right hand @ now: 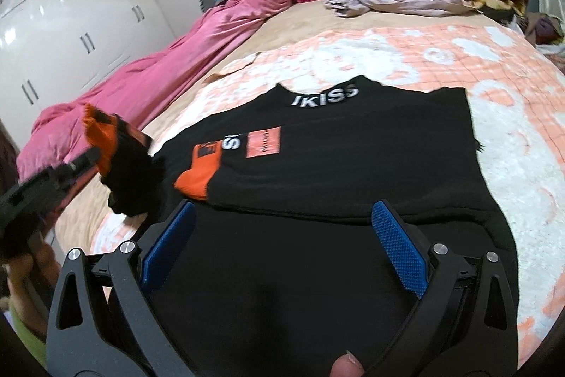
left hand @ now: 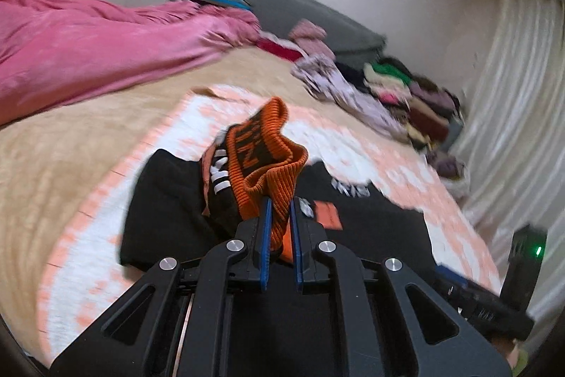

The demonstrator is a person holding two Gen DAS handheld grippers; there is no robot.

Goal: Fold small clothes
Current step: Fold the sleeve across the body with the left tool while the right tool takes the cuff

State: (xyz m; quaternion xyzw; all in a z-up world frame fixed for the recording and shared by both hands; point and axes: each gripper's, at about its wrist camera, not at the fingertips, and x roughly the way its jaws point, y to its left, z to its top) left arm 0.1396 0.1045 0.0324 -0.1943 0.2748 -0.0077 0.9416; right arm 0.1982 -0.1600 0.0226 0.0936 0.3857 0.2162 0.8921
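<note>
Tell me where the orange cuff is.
The orange cuff is clamped in the left tool, lifted above the black top; it shows far left in the right view.

Soft, even indoor light fills both views, with weak shadows. Glare streaks the glossy wardrobe doors (right hand: 53, 34) at far left in the right wrist view. The left wrist view is smeared by motion blur, worst on the clothes pile (left hand: 406, 101) at far right. Fisheye bending curves every edge, and dark vignetting rims the corners.

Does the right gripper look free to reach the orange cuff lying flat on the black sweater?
Probably yes: the right gripper is open and empty, the orange cuff lies uncovered just ahead-left on the black sweater.
</note>
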